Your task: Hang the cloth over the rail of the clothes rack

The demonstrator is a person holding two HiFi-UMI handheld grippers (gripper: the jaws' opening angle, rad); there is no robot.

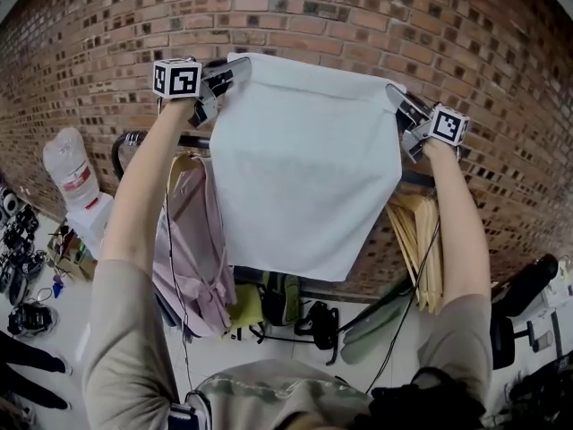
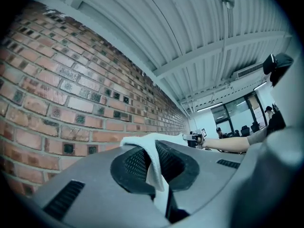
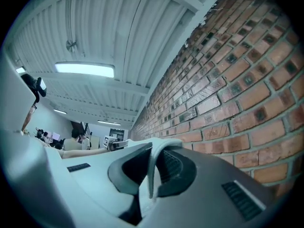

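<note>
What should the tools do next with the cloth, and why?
Probably carry the cloth forward over the rail, then lower it: the left tool and right tool each pinch a top corner, and it hangs spread in front of the rail.

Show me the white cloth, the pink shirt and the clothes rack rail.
White fabric cloth (image 1: 304, 177), head view, centre of panel.
Pink shirt (image 1: 192, 258), head view, lower folds.
Dark metal rail (image 1: 197, 141), head view, stretch left of cloth.

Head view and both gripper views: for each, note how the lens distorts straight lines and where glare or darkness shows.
Head view: the brick wall courses bow in arcs; the cloth is evenly lit. Left gripper view: the ceiling beams curve, and the corners go black. Right gripper view: the ceiling light glares white.
</note>
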